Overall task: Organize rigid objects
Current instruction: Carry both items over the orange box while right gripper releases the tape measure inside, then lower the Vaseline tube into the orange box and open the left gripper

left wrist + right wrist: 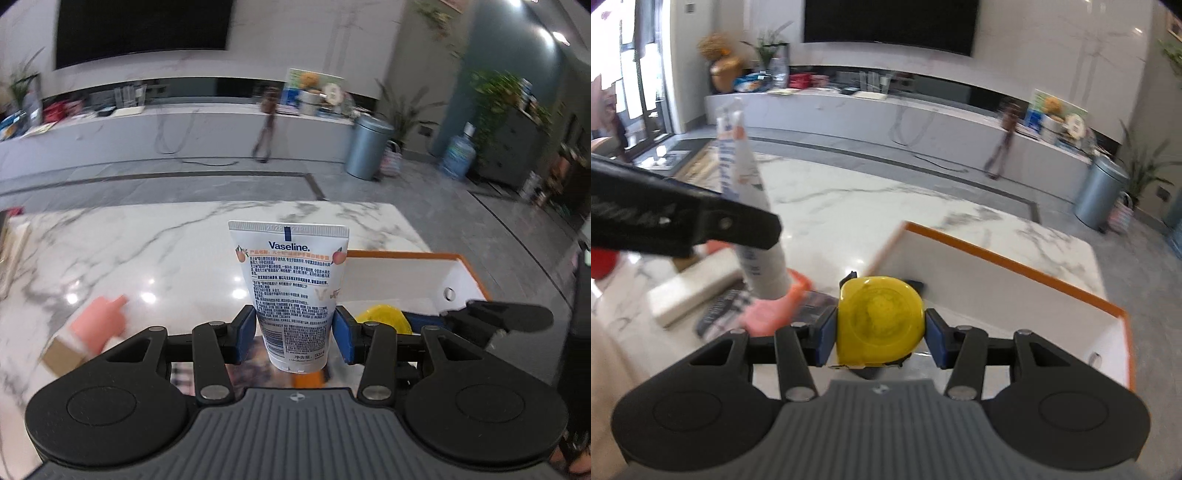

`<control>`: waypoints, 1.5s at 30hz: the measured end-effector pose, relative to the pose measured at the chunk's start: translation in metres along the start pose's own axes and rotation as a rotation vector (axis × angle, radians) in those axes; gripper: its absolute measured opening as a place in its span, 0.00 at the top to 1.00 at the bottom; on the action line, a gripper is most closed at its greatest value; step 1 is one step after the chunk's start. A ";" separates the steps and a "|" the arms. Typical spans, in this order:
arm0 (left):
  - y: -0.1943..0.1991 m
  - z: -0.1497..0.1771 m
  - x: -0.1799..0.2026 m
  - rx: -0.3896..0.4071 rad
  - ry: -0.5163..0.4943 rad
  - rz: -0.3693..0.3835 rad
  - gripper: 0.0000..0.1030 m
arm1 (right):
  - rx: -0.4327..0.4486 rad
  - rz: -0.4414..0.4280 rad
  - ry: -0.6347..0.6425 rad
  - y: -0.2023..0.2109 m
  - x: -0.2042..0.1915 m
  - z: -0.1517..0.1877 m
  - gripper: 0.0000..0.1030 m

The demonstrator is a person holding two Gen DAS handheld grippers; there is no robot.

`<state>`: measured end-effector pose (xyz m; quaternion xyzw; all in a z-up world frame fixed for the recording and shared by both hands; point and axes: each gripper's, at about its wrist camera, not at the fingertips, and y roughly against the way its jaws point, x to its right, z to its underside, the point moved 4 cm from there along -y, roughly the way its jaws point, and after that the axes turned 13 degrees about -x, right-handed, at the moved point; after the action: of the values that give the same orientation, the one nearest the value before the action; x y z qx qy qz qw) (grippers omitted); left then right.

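Note:
My left gripper [293, 332] is shut on a white Vaseline tube [291, 280], held upright with the crimped end up, above the marble table. The tube also shows in the right wrist view [750, 206], with the left gripper's black arm in front of it. My right gripper [881, 332] is shut on a yellow tape measure [879, 321], held at the near left corner of a white box with an orange rim [1015, 266]. In the left wrist view the tape measure [384, 317] and the right gripper sit just right of the tube, over the box [469, 269].
On the marble table [147, 258] lie a pink object [99, 321], a white and brown flat box [698, 288] and a patterned dark item [724, 310]. Beyond the table are the grey floor, a long white counter and a grey bin [369, 147].

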<state>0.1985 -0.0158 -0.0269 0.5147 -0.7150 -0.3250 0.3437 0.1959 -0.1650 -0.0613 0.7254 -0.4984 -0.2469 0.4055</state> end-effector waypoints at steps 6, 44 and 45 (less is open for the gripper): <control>-0.034 -0.005 0.038 -0.050 -0.103 0.014 0.50 | -0.075 0.026 -0.057 -0.019 0.037 0.018 0.51; -0.104 0.018 0.063 -0.277 -0.249 -0.101 0.50 | -0.214 -0.011 -0.221 -0.067 0.075 0.050 0.42; -0.104 0.019 0.064 -0.280 -0.263 -0.111 0.50 | -0.199 -0.007 -0.250 -0.065 0.079 0.050 0.42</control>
<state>0.2212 -0.1023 -0.1121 0.4538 -0.6721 -0.5040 0.2972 0.2221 -0.2438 -0.1398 0.6472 -0.5155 -0.3847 0.4092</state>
